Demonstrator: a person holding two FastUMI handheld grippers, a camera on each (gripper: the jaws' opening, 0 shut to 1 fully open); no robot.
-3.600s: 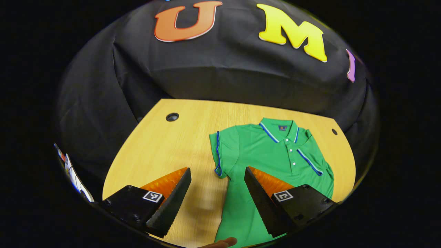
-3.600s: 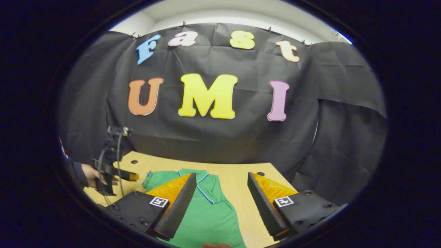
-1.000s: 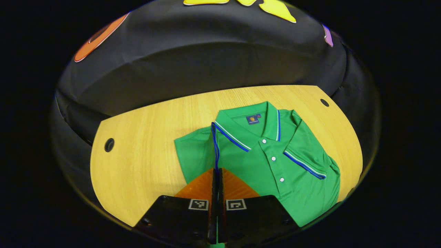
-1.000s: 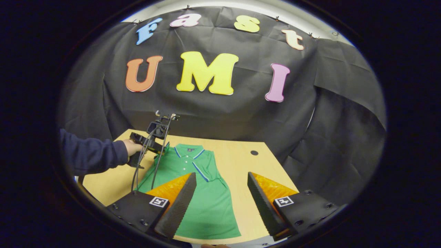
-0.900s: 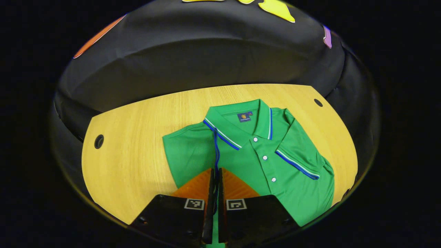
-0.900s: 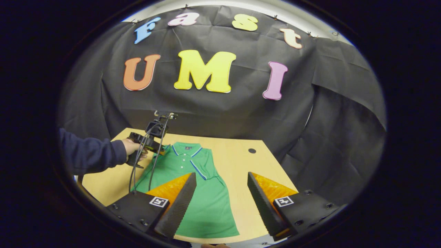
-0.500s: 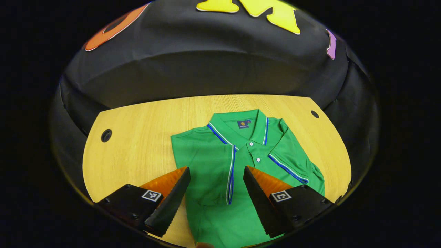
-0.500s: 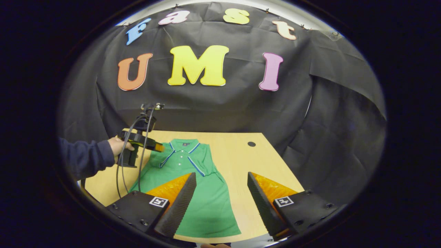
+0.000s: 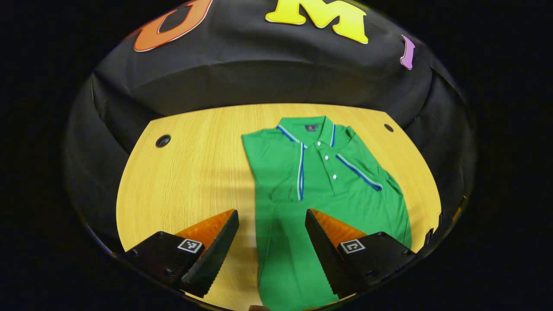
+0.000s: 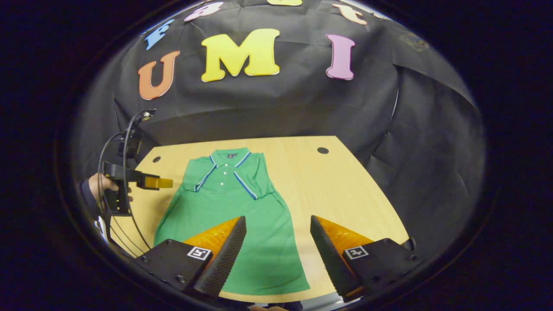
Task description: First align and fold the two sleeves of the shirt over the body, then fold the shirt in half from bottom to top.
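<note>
Left gripper view: green shirt (image 9: pixel 319 185) flat on the table (image 9: pixel 190 172), collar (image 9: pixel 309 128) toward the booth wall, both sleeves lying folded over the body. Left tongs (image 9: pixel 271 242) wide apart, empty, hovering over the shirt's left edge. Right gripper view: right tongs (image 10: pixel 278 246) wide apart, empty, above the hem (image 10: pixel 268 288) nearest the person. Bottom-to-top fold not done. Risk: grabbing the hem off-centre or unevenly could skew the fold, and lifting fast could drag the sleeves open since nothing pins them.
</note>
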